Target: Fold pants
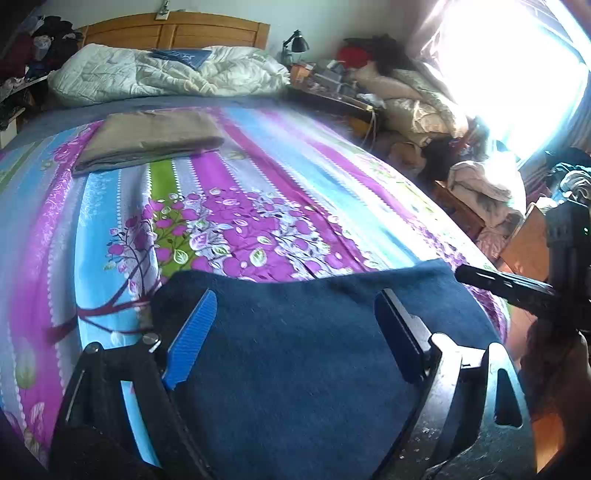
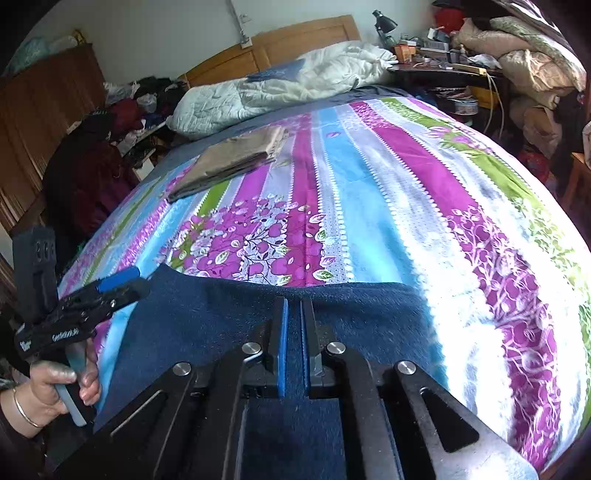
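- your left claw [image 1: 295, 328] stands wide open over the dark blue fleece pants [image 1: 295, 369], its ribbed blue pad [image 1: 194, 339] at the left edge of the cloth and the other finger well to the right; neither finger pinches the fabric.
- your right claw [image 2: 294, 343] has its two blue-lined fingers drawn nearly together with only a thin slit between them, low over the dark blue fleece pants [image 2: 229, 310]; you cannot tell from either view whether any cloth is caught in that slit.
- your left hand [image 2: 48, 391], a thin gold bangle on its wrist, grips the handle of the left claw at the left edge of the right wrist view.
- the pants lie flat at the near edge of the bed, on the striped purple, blue and green floral bedsheet [image 1: 258, 192], their far edge straight across the sheet.
- farther up the bed, to the left, a folded tan garment [image 1: 151, 138] rests on the same sheet, well apart from the pants.
- beyond it a crumpled white quilt [image 1: 166, 74] is heaped against the wooden headboard [image 1: 177, 33].
- a black desk lamp [image 1: 295, 44] stands just beside the headboard's right end.
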A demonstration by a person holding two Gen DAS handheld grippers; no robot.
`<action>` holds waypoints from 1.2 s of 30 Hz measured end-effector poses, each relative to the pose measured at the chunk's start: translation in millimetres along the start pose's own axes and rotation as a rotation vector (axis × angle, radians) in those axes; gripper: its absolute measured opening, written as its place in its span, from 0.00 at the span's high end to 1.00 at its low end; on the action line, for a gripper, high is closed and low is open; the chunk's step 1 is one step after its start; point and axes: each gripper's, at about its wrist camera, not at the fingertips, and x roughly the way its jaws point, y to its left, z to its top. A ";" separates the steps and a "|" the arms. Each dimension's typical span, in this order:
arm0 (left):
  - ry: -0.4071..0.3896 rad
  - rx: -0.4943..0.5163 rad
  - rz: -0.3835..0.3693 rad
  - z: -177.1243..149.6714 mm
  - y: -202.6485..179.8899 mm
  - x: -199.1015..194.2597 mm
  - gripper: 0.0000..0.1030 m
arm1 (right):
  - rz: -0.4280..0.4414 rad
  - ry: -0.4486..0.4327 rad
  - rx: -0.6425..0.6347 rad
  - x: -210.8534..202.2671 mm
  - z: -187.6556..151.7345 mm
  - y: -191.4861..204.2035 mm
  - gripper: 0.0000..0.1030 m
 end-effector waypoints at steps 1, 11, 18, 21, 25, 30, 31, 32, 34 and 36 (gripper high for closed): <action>0.023 0.003 0.035 0.5 6.0 13.7 0.10 | -0.028 0.035 -0.019 14.7 -0.3 -5.3 0.91; 0.163 -0.097 0.117 -27.9 46.4 20.5 0.06 | 0.005 -0.081 0.227 -21.6 -17.6 -54.0 0.86; 0.086 0.095 -0.084 -96.8 -31.0 -70.6 0.06 | -0.035 -0.101 0.000 -87.2 -84.7 24.6 0.83; 0.169 0.210 -0.057 -129.0 -54.4 -55.9 0.04 | -0.078 -0.042 -0.011 -75.5 -117.7 31.7 0.65; 0.129 0.173 -0.032 -136.2 -39.9 -45.4 0.00 | -0.084 0.005 0.033 -70.4 -119.5 26.6 0.64; 0.097 0.070 -0.020 -118.3 -24.7 -55.9 0.01 | -0.025 -0.007 0.096 -81.7 -112.6 23.9 0.64; 0.078 0.040 -0.004 -116.1 -17.1 -61.3 0.01 | -0.015 -0.006 0.114 -83.7 -113.0 23.1 0.64; 0.066 0.007 0.007 -112.8 -7.8 -67.9 0.01 | -0.009 -0.013 0.130 -86.8 -114.6 22.2 0.64; 0.048 -0.078 0.013 -111.2 12.0 -77.8 0.01 | 0.004 -0.015 0.148 -91.2 -116.0 18.0 0.64; 0.067 -0.151 0.006 -110.1 31.4 -80.9 0.01 | -0.003 -0.021 0.142 -94.6 -116.2 9.9 0.64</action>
